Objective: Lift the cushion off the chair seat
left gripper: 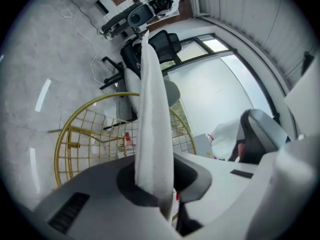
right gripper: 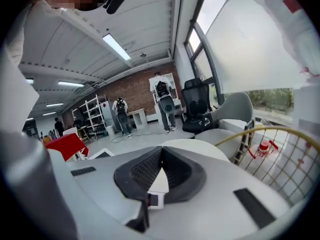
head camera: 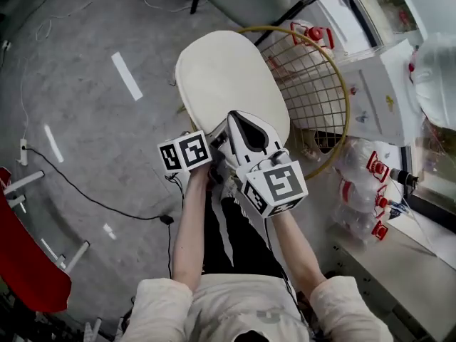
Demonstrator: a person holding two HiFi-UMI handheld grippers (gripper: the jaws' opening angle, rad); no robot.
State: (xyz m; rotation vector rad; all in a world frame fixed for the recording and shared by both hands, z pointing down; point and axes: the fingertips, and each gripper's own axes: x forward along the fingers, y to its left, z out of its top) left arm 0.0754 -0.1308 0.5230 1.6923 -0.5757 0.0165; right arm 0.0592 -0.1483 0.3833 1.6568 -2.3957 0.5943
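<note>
Both sets of jaws are clamped on the cushion (head camera: 228, 77). The left gripper (left gripper: 152, 181) is pinching its thick near edge, and the right gripper (right gripper: 161, 156) has its tips closed on that same edge just beside it. Cushion's cream and oval, held up over the left side of the gold wire chair (head camera: 346, 102), with grey floor (head camera: 85, 120) below.

Floor (head camera: 85, 120): grey concrete. Gold wire chair (head camera: 329, 98) stands on it just past and right of the right gripper (head camera: 241, 120). Black cable (head camera: 92, 199) runs left of the left gripper (head camera: 217, 140). White tape strips (head camera: 127, 75) lie farther left, and a red chair (head camera: 28, 262) stands well left.
</note>
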